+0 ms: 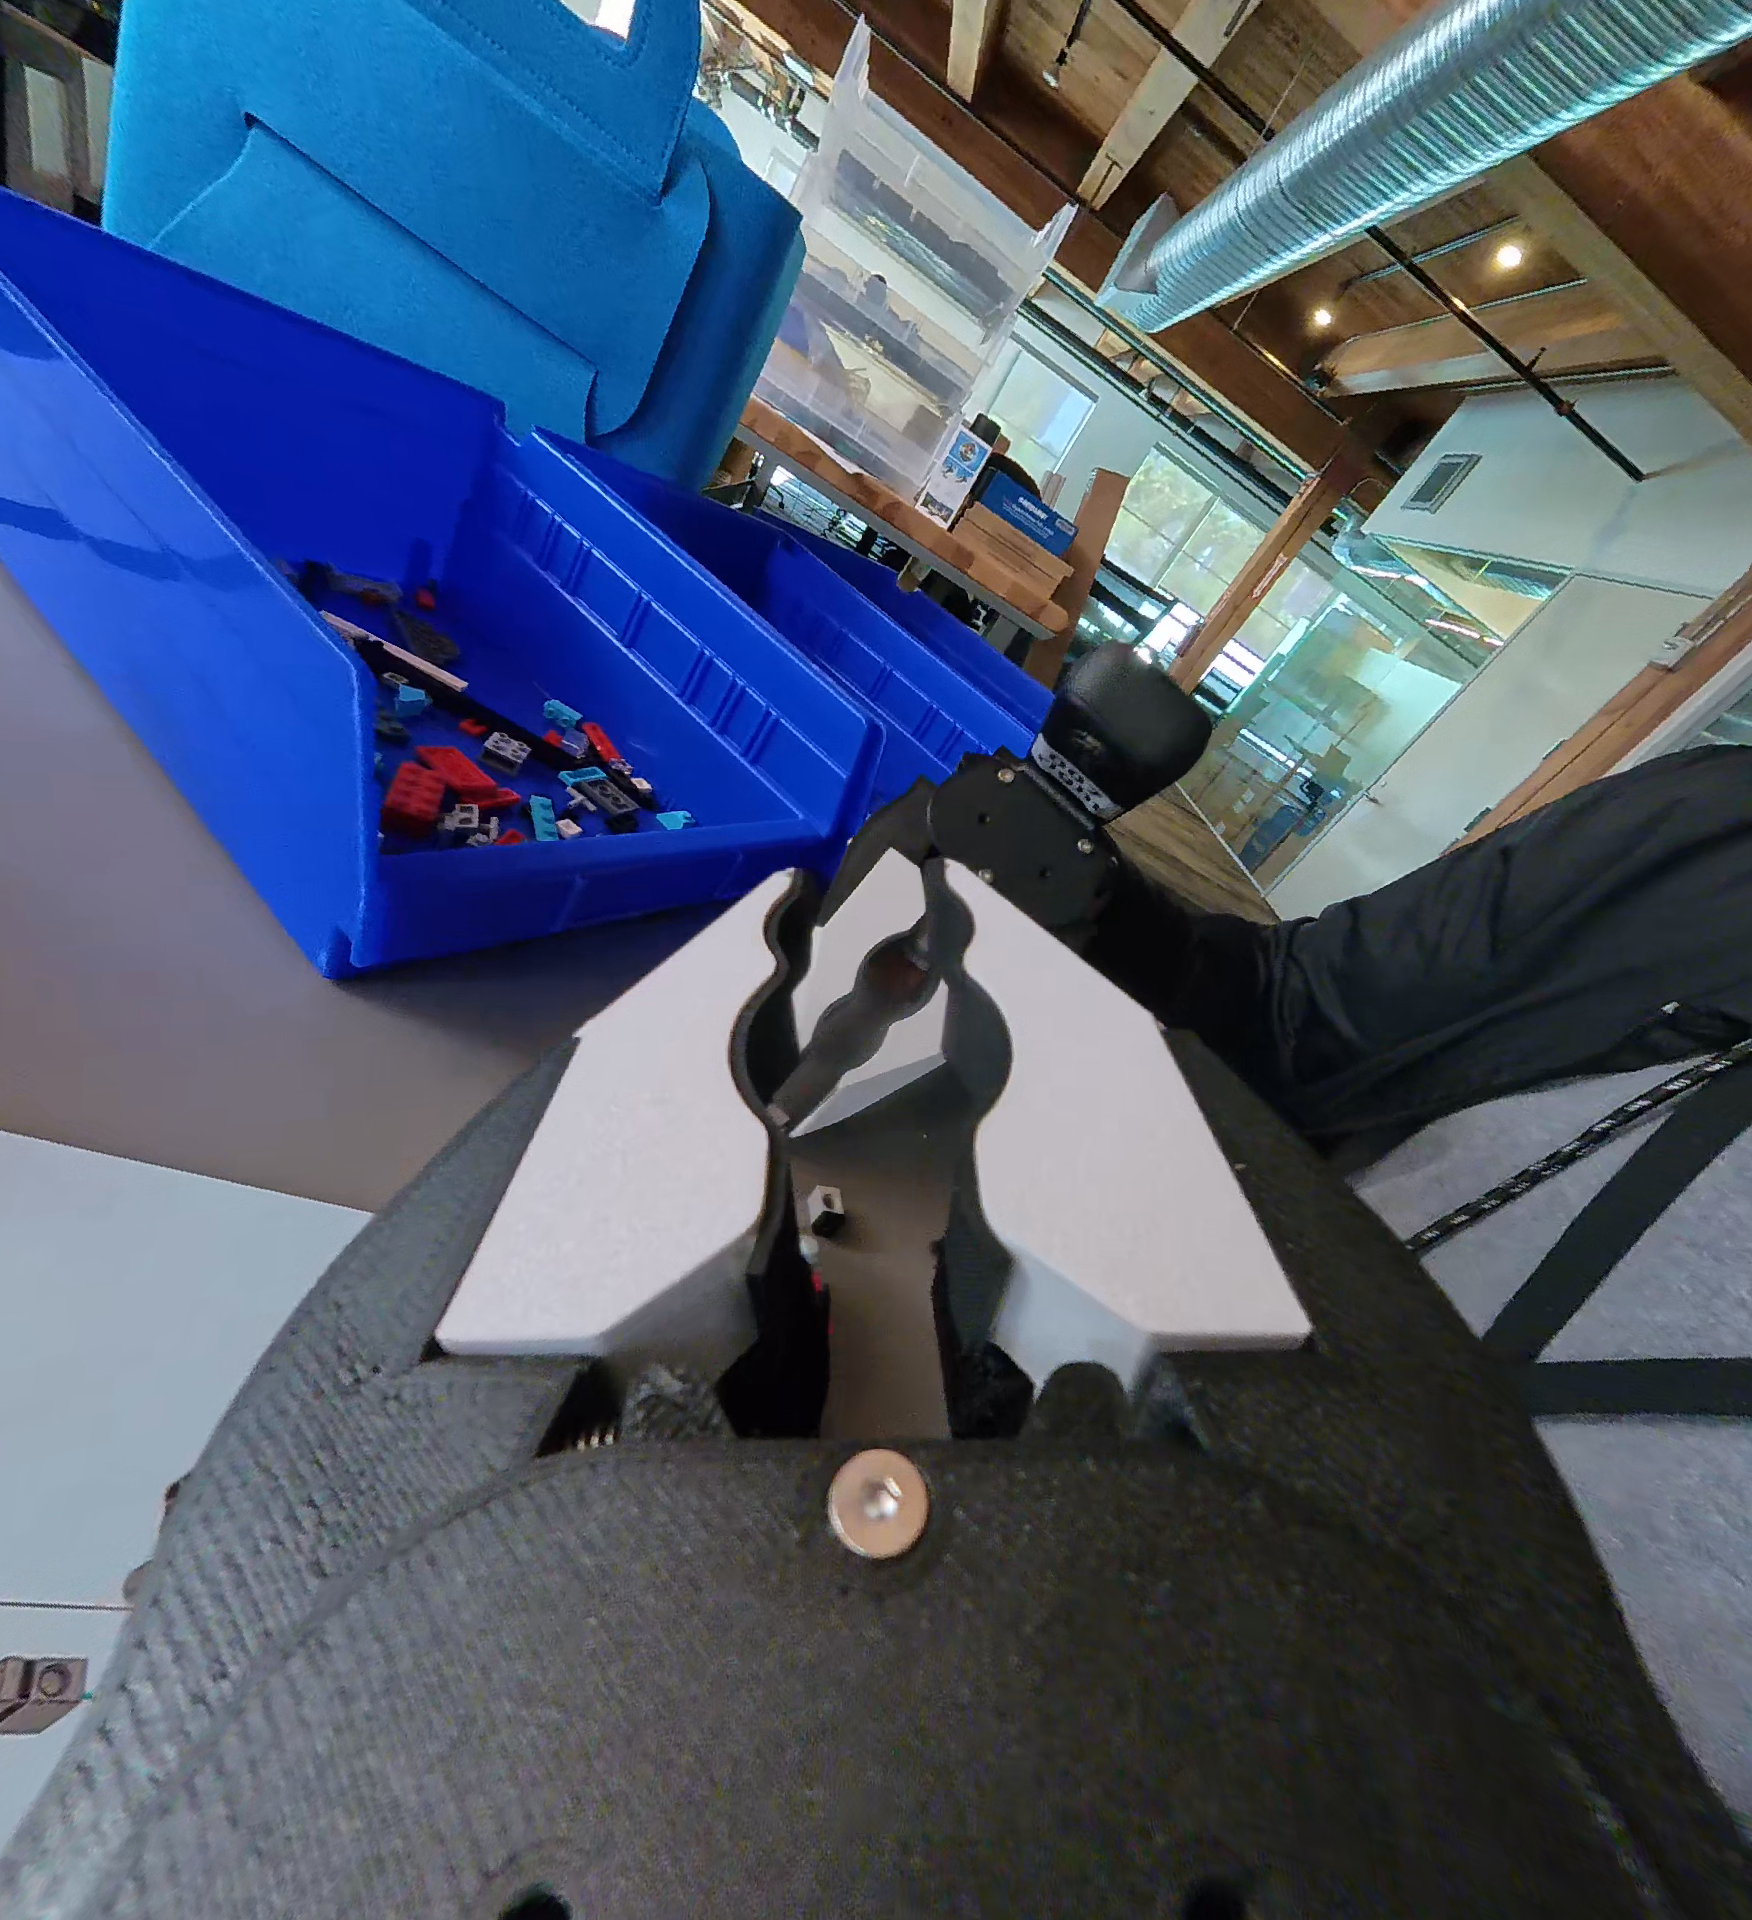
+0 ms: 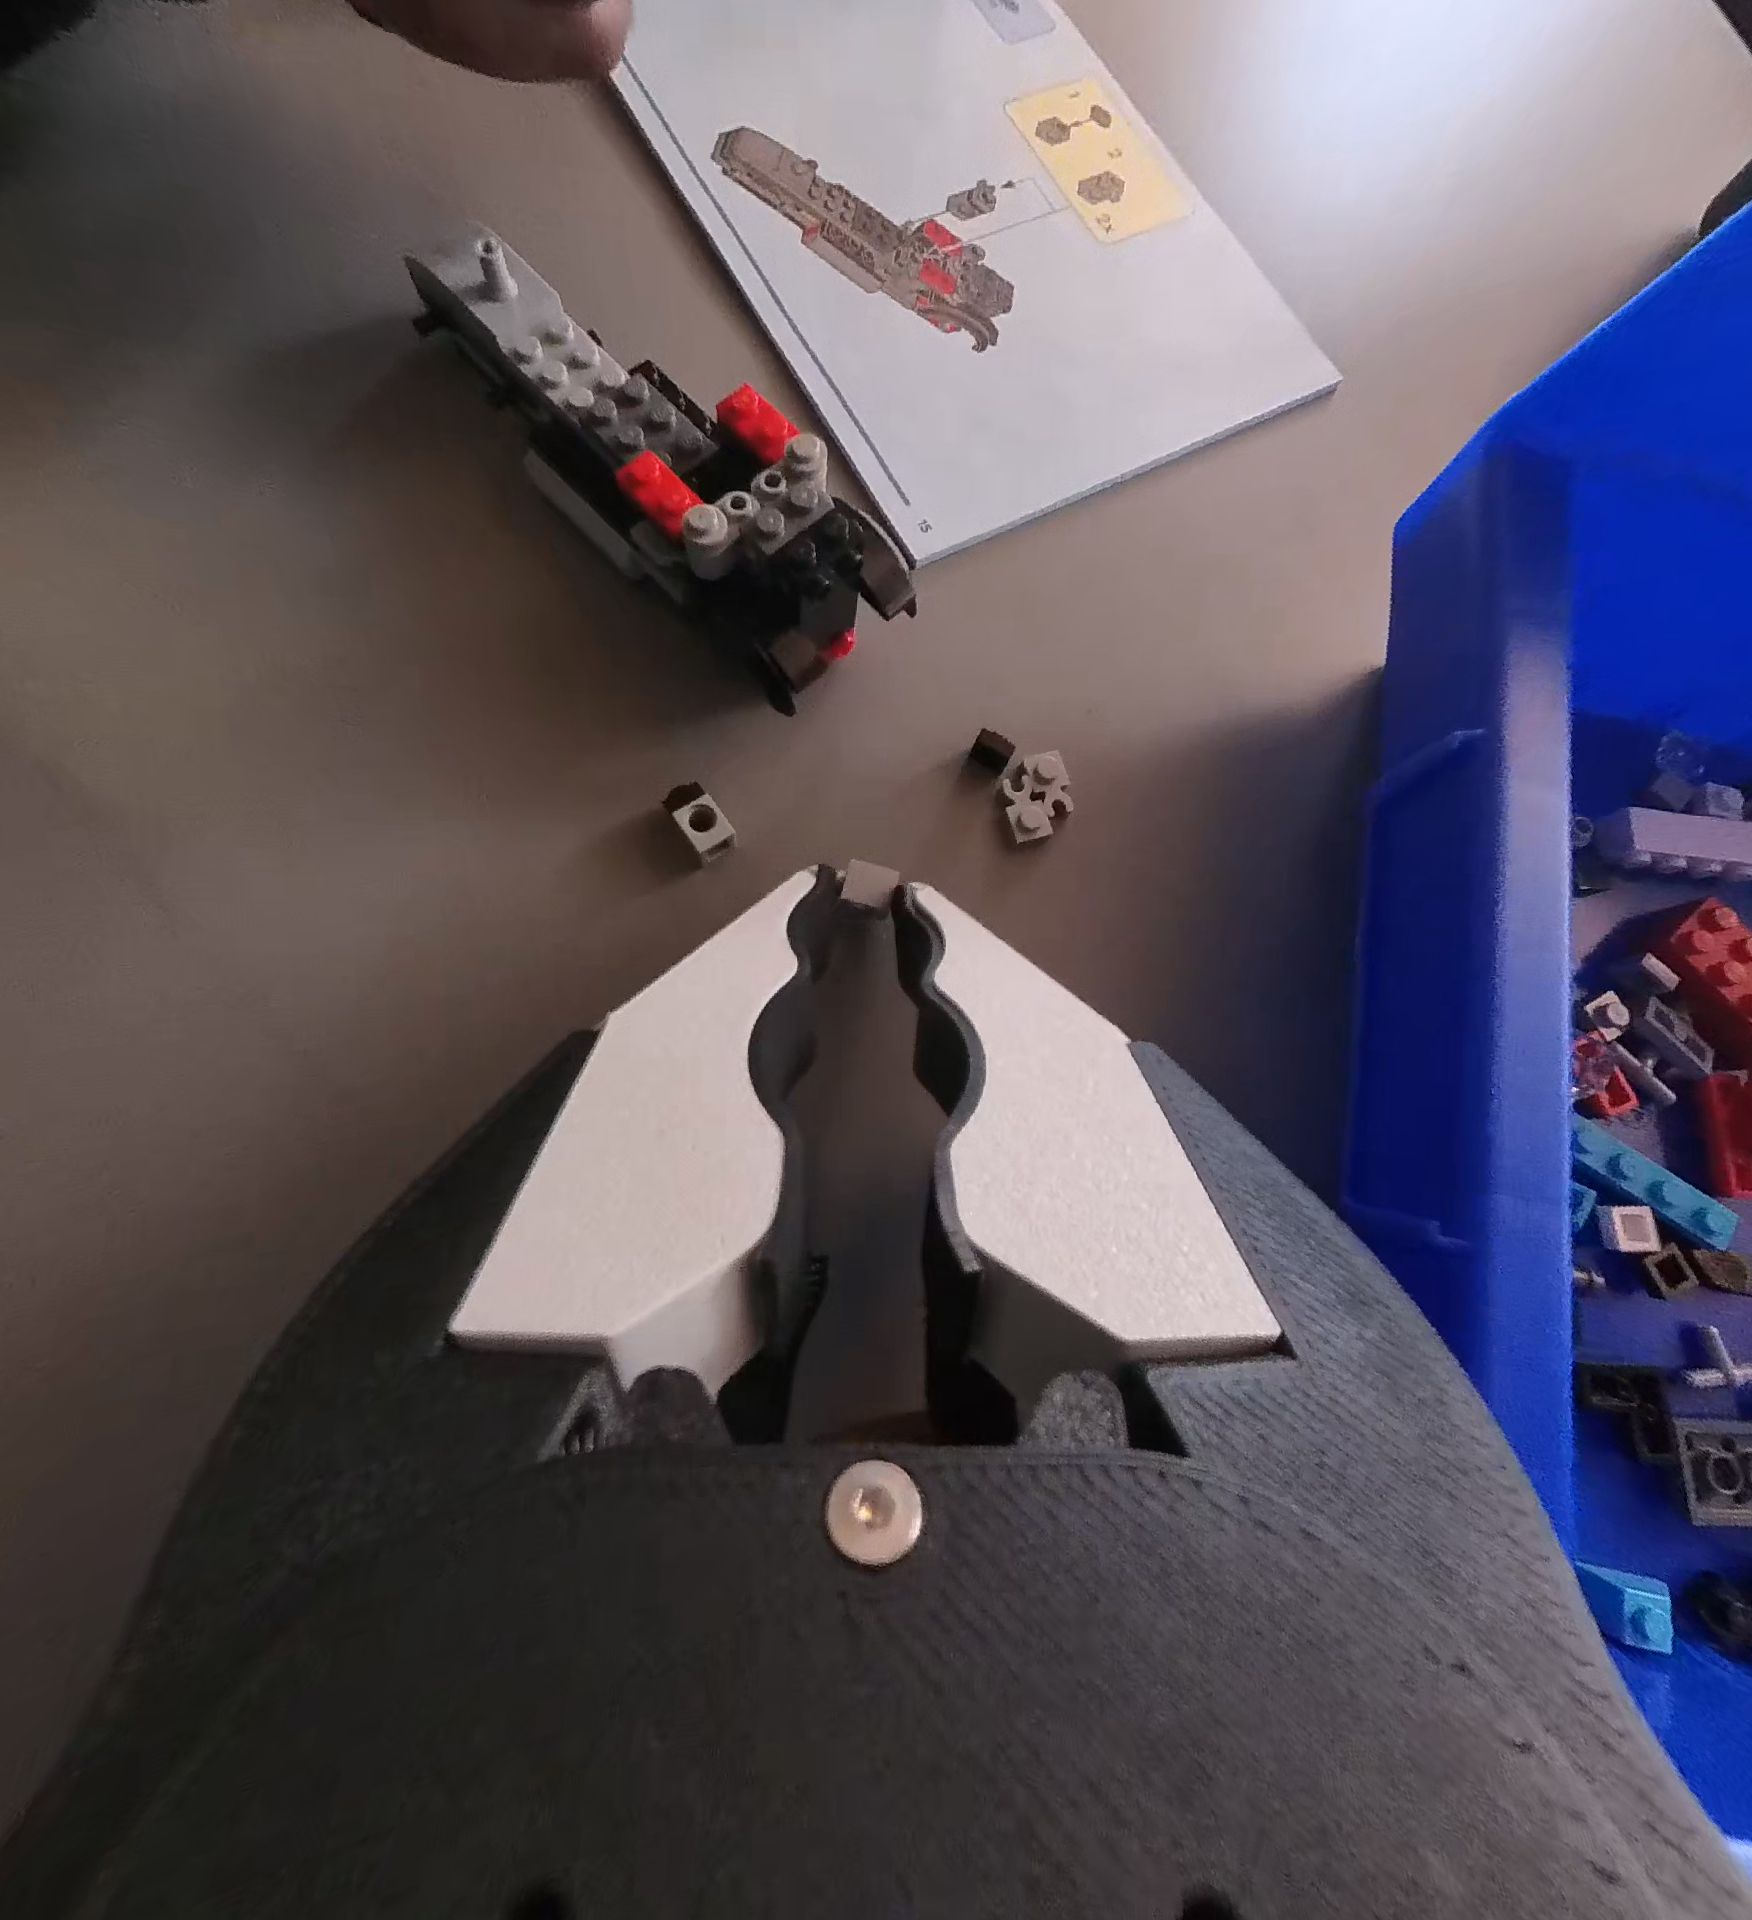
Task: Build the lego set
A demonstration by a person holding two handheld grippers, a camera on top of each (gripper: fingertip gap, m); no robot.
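Note:
My right gripper (image 2: 867, 881) is shut on a small grey brick (image 2: 870, 894) at its fingertips, just above the brown table. Ahead of it lies the part-built grey, black and red model (image 2: 643, 468). Loose pieces lie between: a grey brick with a hole (image 2: 700, 829) at the left, and a grey cluster (image 2: 1035, 795) with a dark brick (image 2: 991, 750) at the right. My left gripper (image 1: 864, 878) is open and empty, pointing sideways across the table. Through its gap shows the right gripper's black body (image 1: 1017, 831).
An open instruction booklet (image 2: 976, 260) lies beyond the model; it also shows in the left wrist view (image 1: 72, 1351). A blue bin (image 2: 1474, 935) with several loose bricks stands at the right, seen also in the left wrist view (image 1: 176, 623), with a second bin (image 1: 851, 623) and a blue felt bag (image 1: 436, 208) behind. A person's dark sleeve (image 1: 1526, 935) reaches in. The left gripper's tips are roughly 15 cm from the right gripper's.

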